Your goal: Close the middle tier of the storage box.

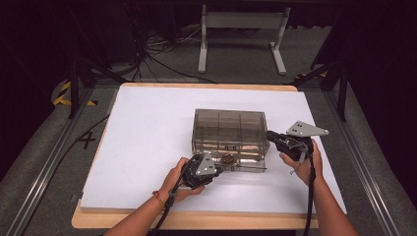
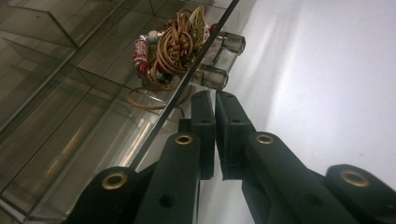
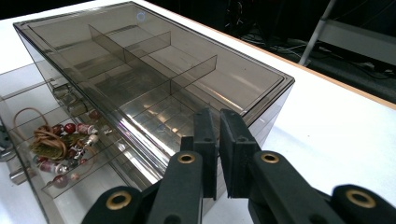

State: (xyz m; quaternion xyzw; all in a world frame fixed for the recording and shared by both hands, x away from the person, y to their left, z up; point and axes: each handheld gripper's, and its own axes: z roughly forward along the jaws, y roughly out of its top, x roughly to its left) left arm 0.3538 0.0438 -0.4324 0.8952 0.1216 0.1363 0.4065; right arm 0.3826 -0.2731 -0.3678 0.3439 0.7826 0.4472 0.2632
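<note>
the left tool (image 2: 215,100) has its jaws drawn together with nothing between them, its tips just short of the 2 clear knobs (image 2: 215,77) on the front of a pulled-out drawer (image 2: 70,154). the right tool (image 3: 217,116) is likewise closed and empty, its tips at the right end wall of the smoked plastic organizer box (image 3: 154,79), seemingly bracing it.

the step in hand looks like working the bottom drawer, either sliding it home or drawing it further out. to do it well, i would keep the right tool steady against the box so the light case does not skid across the white worktop (image 1: 147,147), and push or pull on the drawer front squarely with the left, in line with the runners, so the drawer does not cock and jam. go slowly: the leather cord could snag on the frame above.

the beaded bracelet bundle (image 2: 170,44), brown cord coiled with red beads, lies inside the open drawer just beyond the left tool's tips, behind the drawer's front wall and near the knobs. from the right tool it sits well off to the left, low in the drawer (image 3: 56,149).
</note>
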